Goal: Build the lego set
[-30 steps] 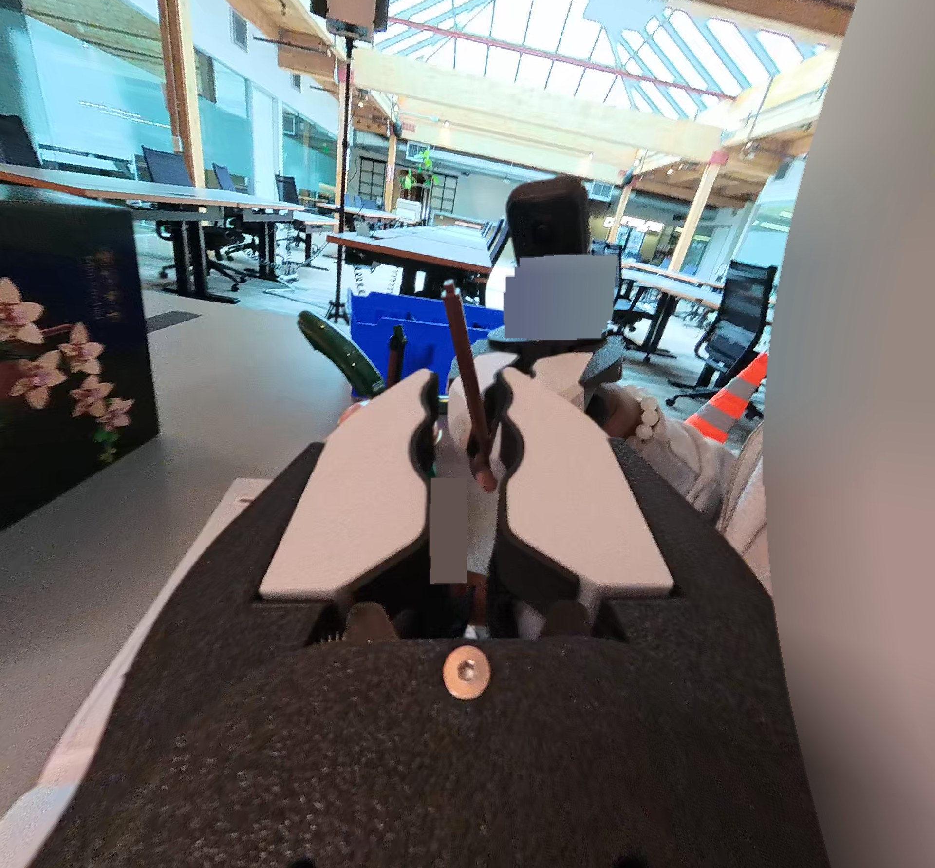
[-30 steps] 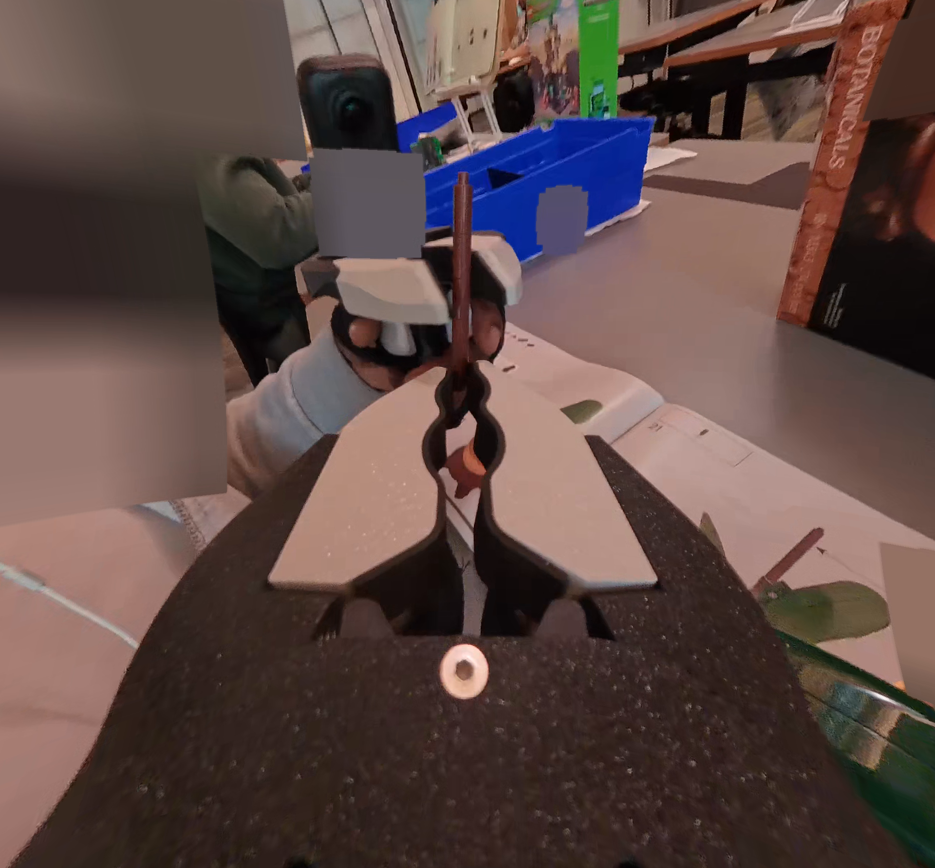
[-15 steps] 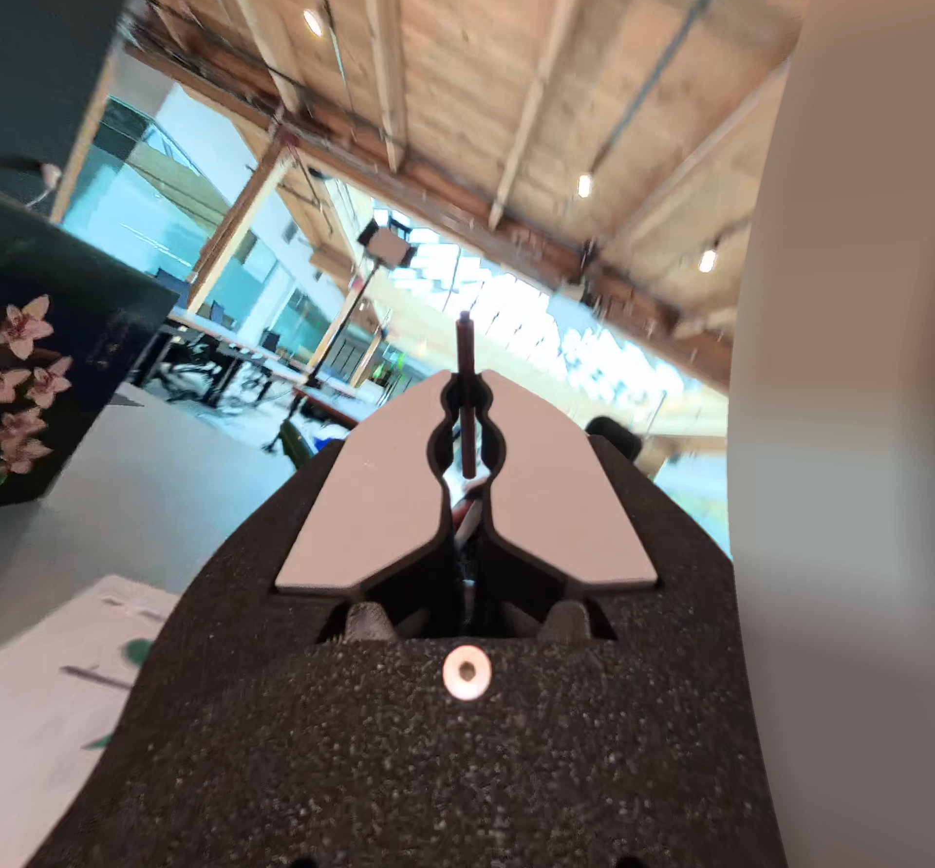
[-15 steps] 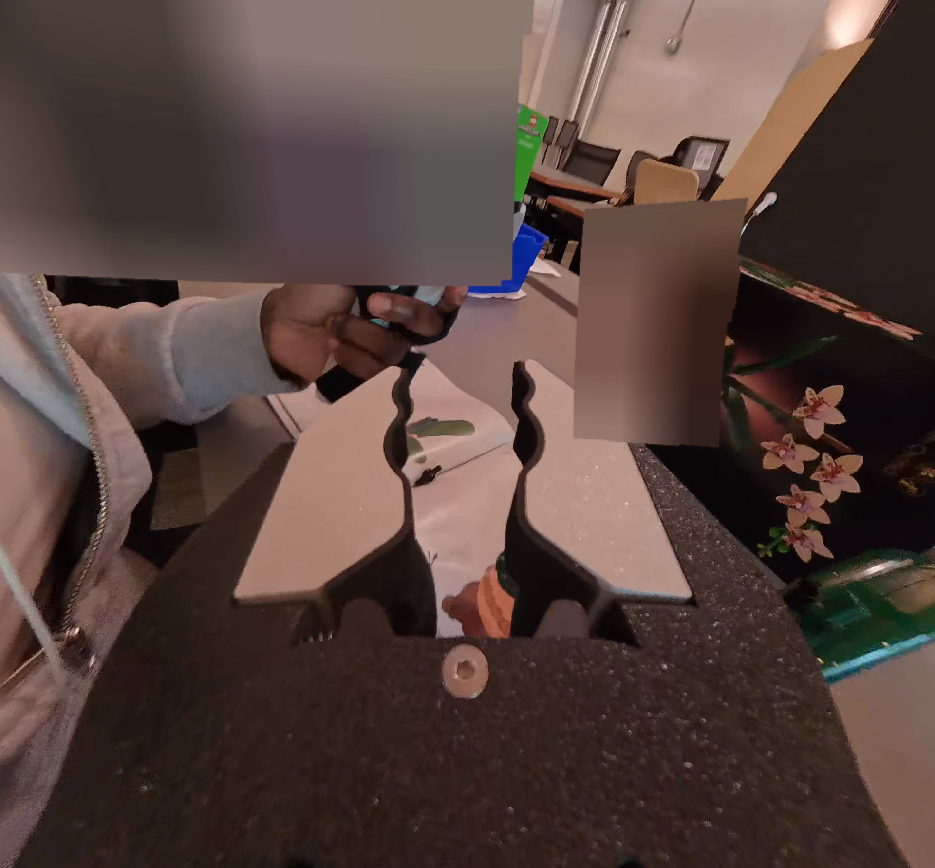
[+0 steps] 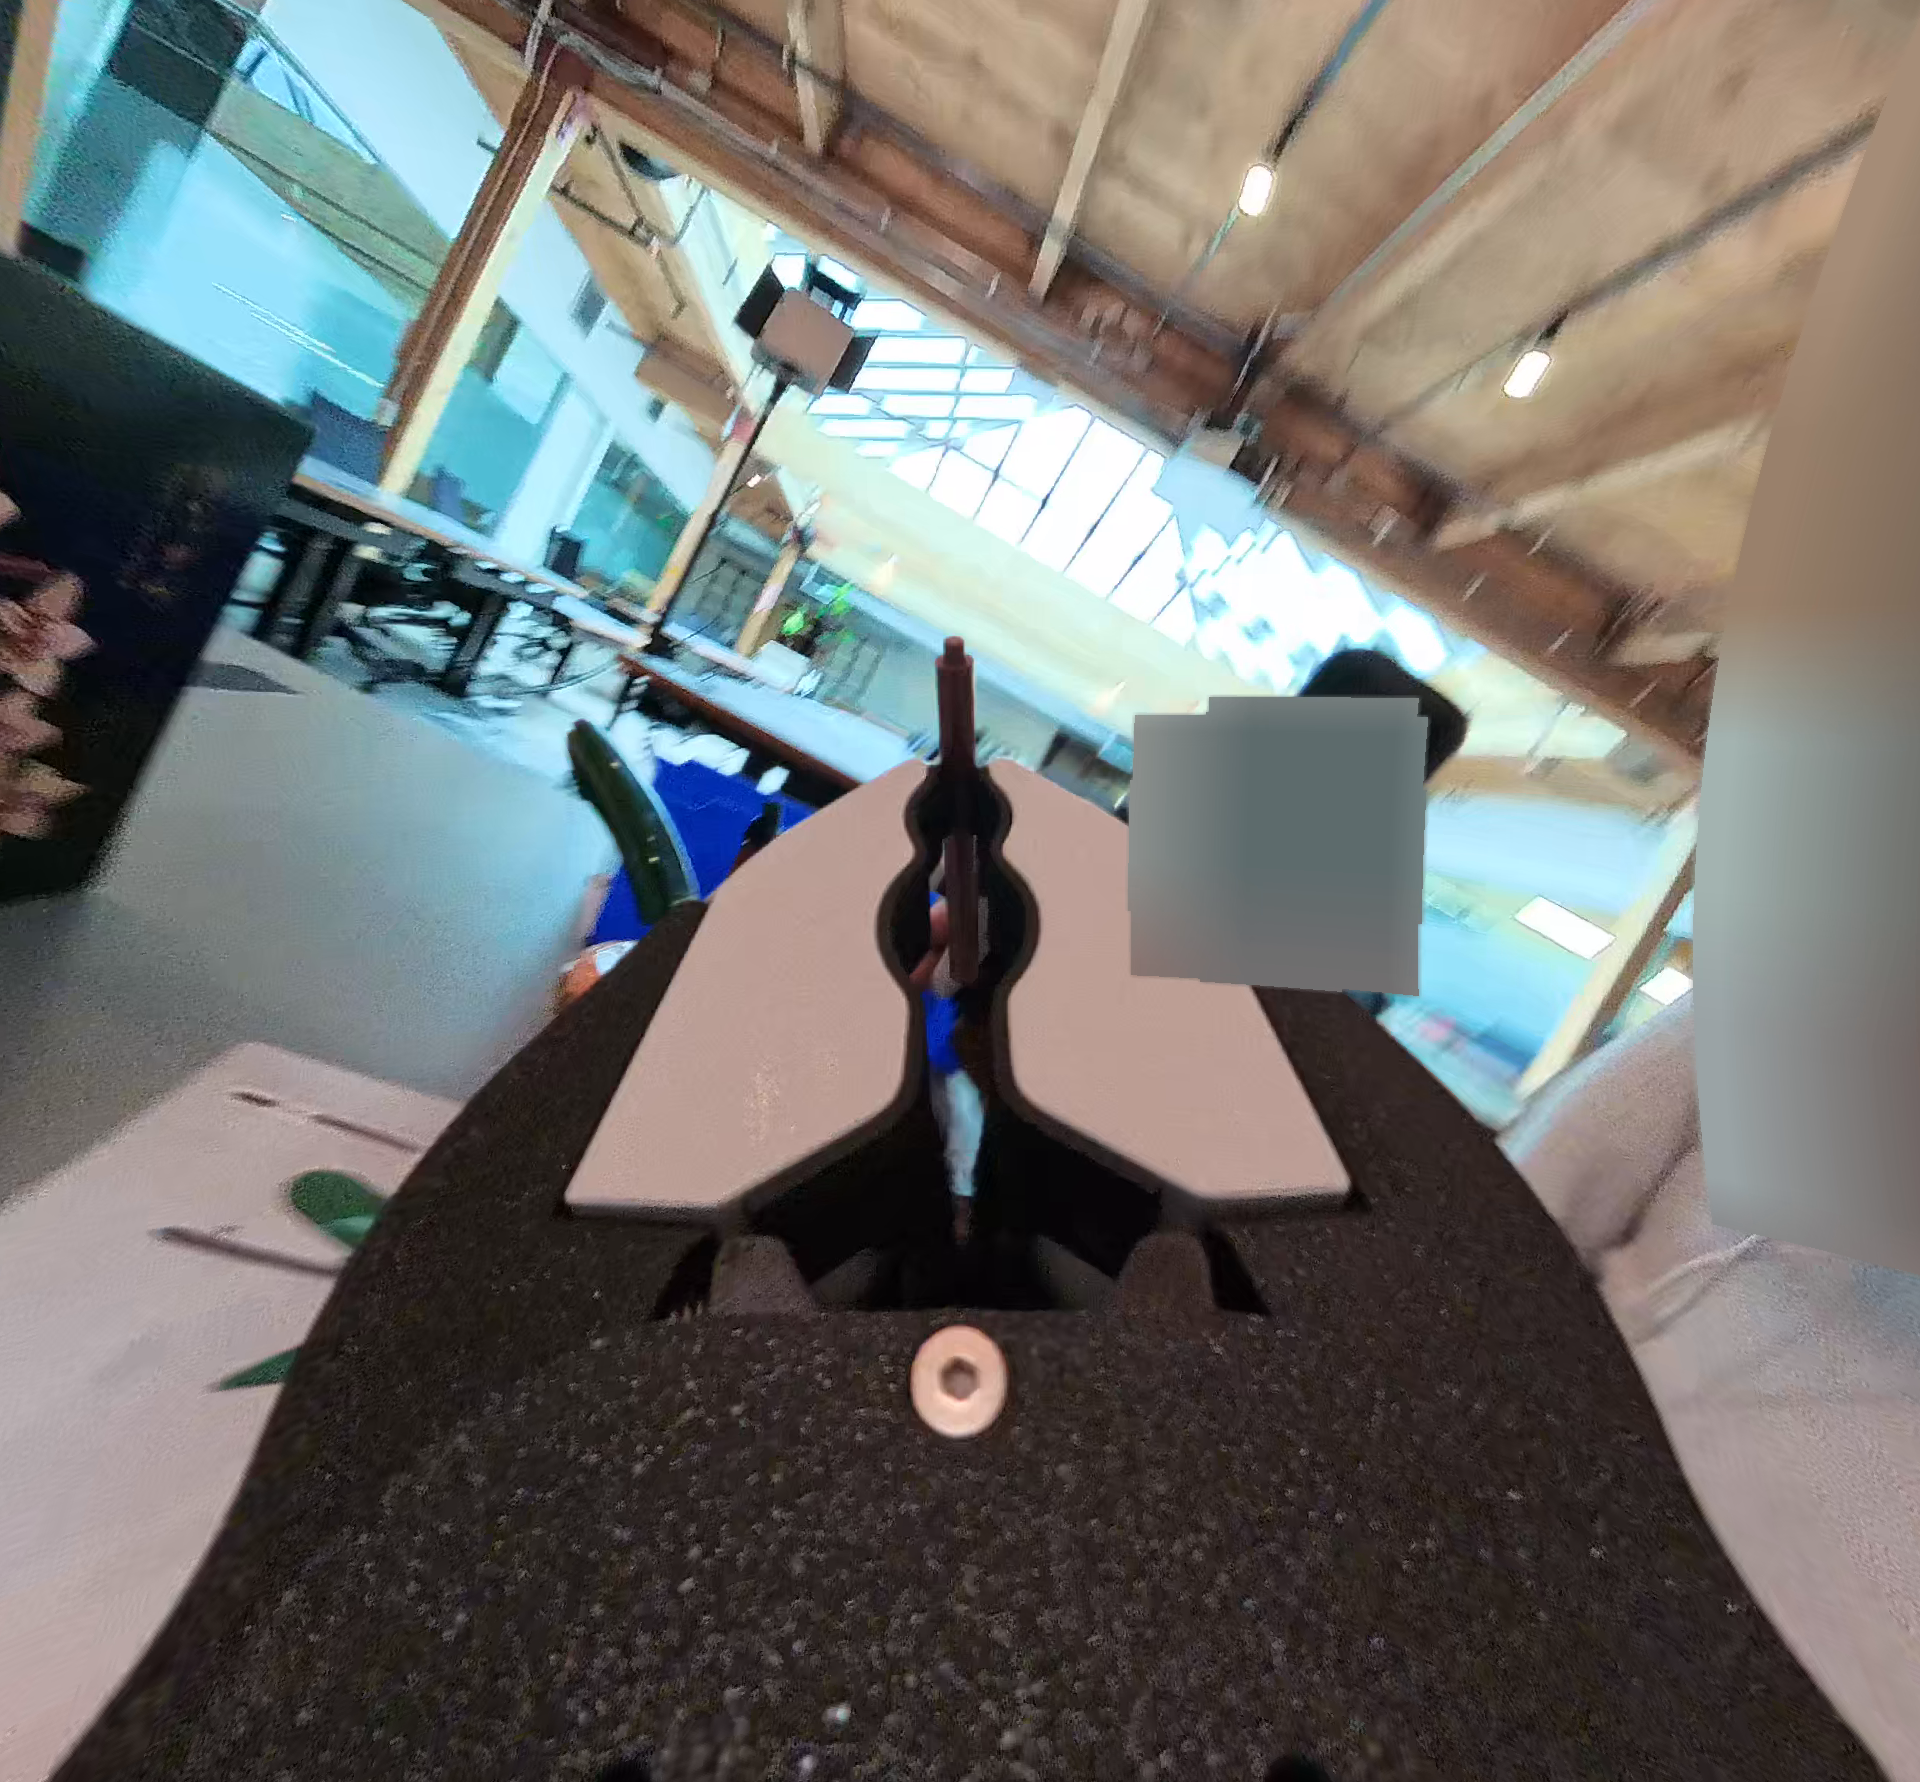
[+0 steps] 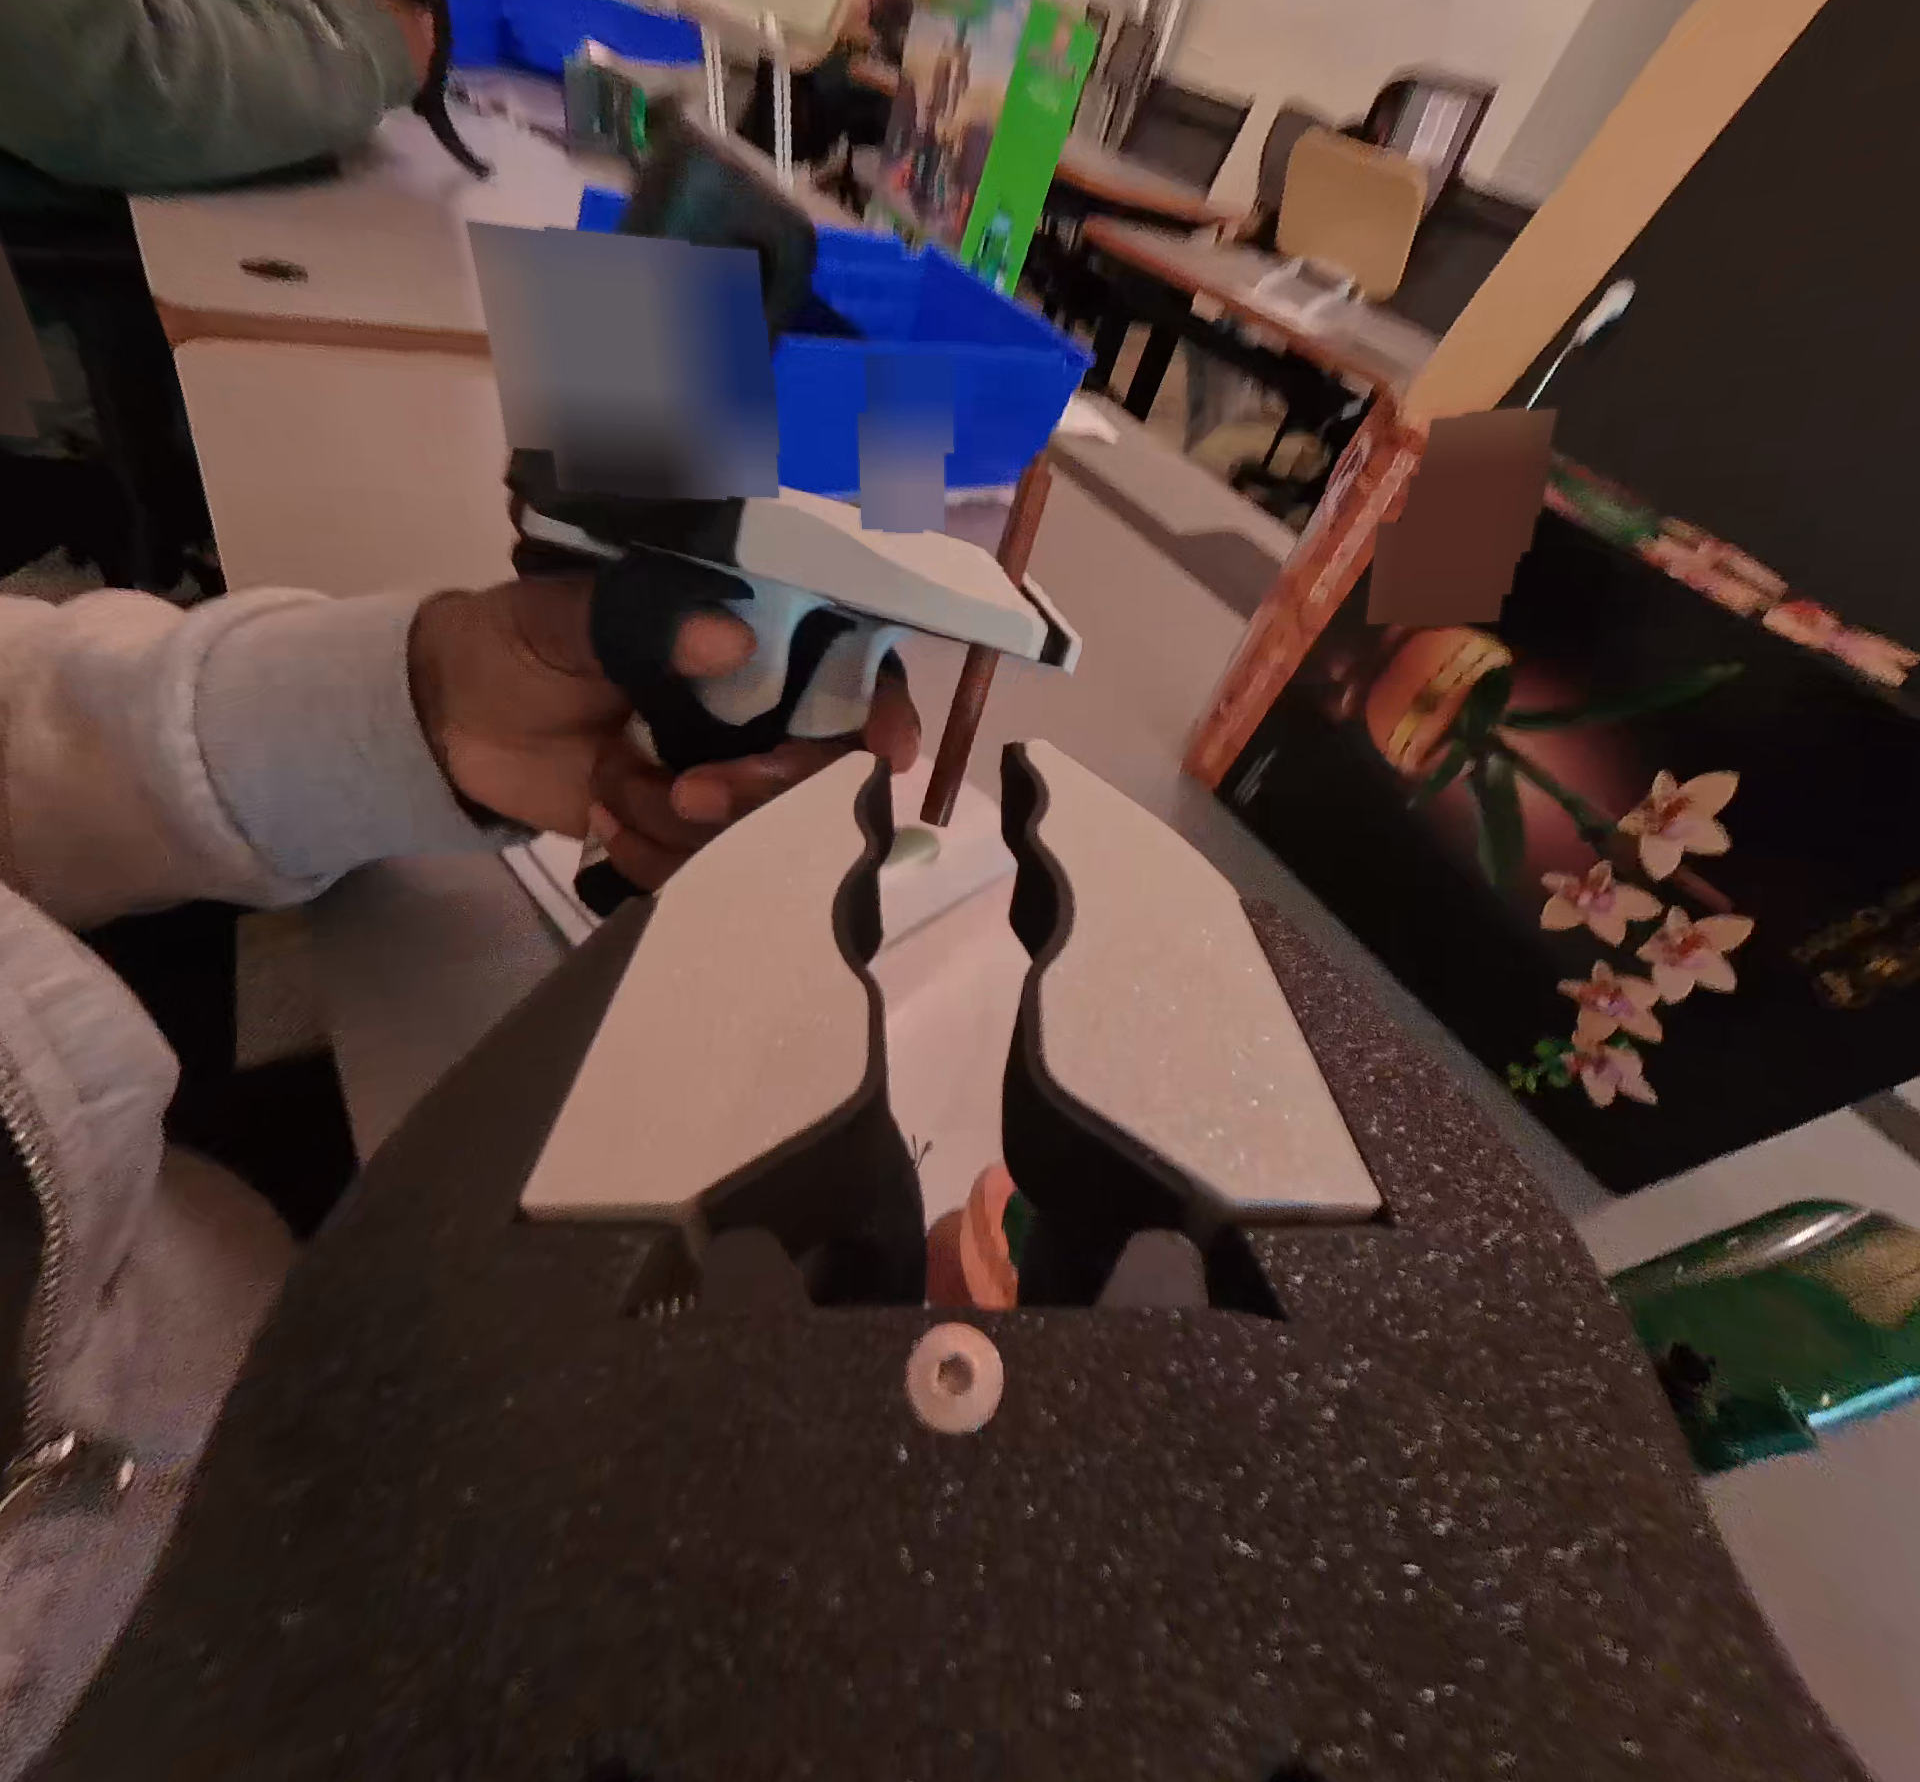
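Observation:
My left gripper (image 5: 956, 782) is shut on a thin brown rod (image 5: 954, 724) that sticks out past its fingertips. In the right wrist view the left gripper (image 6: 1044, 631), held in a hand, carries the rod (image 6: 982, 652) upright in the air, a little tilted. My right gripper (image 6: 940, 766) is open and empty, with the rod's lower end just beyond its fingertips. A terracotta-coloured pot piece (image 6: 977, 1249) shows low between the right fingers. A dark green leaf piece (image 5: 629, 818) stands beyond the left gripper.
The open instruction booklet (image 5: 156, 1233) lies on the grey table and also shows in the right wrist view (image 6: 945, 911). The dark set box with orchid pictures (image 6: 1558, 797) stands to the right. A blue bin (image 6: 925, 371) is behind. A green plastic bag (image 6: 1808, 1317) lies at the right edge. The grippers are tip to tip, or close to it. My right tips are roughly 15 centimetres from the terracotta-coloured pot piece (image 6: 977, 1249).
My right gripper has let go of the brown rod, opened and drawn back. My left gripper keeps the rod and has tilted upward.

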{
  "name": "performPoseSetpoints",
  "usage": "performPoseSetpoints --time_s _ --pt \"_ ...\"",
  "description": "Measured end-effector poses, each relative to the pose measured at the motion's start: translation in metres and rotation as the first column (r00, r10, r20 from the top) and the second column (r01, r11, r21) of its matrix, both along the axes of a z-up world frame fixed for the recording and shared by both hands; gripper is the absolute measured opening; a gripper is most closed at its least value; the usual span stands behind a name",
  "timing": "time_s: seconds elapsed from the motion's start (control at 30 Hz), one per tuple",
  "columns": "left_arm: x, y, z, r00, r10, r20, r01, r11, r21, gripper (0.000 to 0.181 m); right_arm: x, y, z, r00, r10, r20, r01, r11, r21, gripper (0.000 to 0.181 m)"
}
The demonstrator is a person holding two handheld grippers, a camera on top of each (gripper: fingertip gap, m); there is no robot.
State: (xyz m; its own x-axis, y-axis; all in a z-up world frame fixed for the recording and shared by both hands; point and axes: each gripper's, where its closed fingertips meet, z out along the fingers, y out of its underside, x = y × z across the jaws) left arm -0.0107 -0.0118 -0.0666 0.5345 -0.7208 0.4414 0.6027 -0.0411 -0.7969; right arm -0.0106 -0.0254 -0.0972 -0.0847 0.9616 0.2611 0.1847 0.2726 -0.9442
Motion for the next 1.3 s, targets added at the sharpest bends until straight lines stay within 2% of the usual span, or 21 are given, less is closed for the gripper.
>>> performPoseSetpoints --time_s 0.13,0.17,0.3,0.37,0.5,0.6,0.7,0.77,0.93,1.17,1.3 --pt "0.021 0.0 -0.013 0.944 0.098 -0.315 -0.083 0.995 0.062 0.004 0.004 0.003 -0.015 0.994 -0.028 0.104 0.026 0.999 0.02 0.012" --pt "0.025 0.0 -0.015 0.928 0.109 -0.357 -0.089 0.993 0.072 0.004 0.005 0.002 -0.017 0.994 -0.023 0.104 0.021 0.999 0.029 0.007" --pt "0.036 -0.003 -0.021 0.882 0.113 -0.457 -0.075 0.992 0.101 0.005 0.015 0.002 -0.022 0.996 -0.003 0.086 0.004 1.0 -0.011 0.005" --pt "0.037 -0.005 -0.02 0.871 0.113 -0.477 -0.07 0.992 0.108 0.013 0.02 0.0 -0.027 0.995 0.031 0.091 -0.026 0.998 -0.056 0.005" --pt "0.041 -0.007 -0.022 0.873 0.065 -0.483 -0.024 0.996 0.09 0.004 0.023 0.0 -0.031 0.994 0.054 0.091 -0.047 0.996 -0.077 0.005" --pt "0.046 -0.009 -0.029 0.842 0.053 -0.537 -0.007 0.996 0.087 0.004 0.026 -0.004 -0.039 0.989 0.075 0.128 -0.071 0.997 -0.034 0.006" --pt "0.049 -0.011 -0.032 0.802 0.066 -0.594 -0.008 0.995 0.101 0.004 0.029 -0.001 -0.041 0.99 0.035 0.134 -0.042 0.998 0.048 0.023" --pt "0.052 -0.012 -0.034 0.781 0.067 -0.62 -0.002 0.995 0.104 0.004 0.029 -0.001 -0.039 0.992 0.023 0.122 -0.034 0.996 0.087 0.021" --pt "0.056 -0.01 -0.04 0.755 0.065 -0.653 -0.001 0.995 0.098 0.004 0.027 -0.003 -0.039 0.993 0.043 0.108 -0.05 0.997 0.06 0.006" --pt "0.053 -0.012 -0.042 0.752 0.04 -0.658 0.022 0.996 0.086 0.005 0.027 -0.002 -0.046 0.991 0.078 0.111 -0.078 0.997 -0.004 0.005" --pt "0.052 -0.01 -0.046 0.75 0.028 -0.661 0.023 0.997 0.068 0.004 0.026 -0.002 -0.051 0.988 0.083 0.134 -0.086 0.996 0.015 0.005"
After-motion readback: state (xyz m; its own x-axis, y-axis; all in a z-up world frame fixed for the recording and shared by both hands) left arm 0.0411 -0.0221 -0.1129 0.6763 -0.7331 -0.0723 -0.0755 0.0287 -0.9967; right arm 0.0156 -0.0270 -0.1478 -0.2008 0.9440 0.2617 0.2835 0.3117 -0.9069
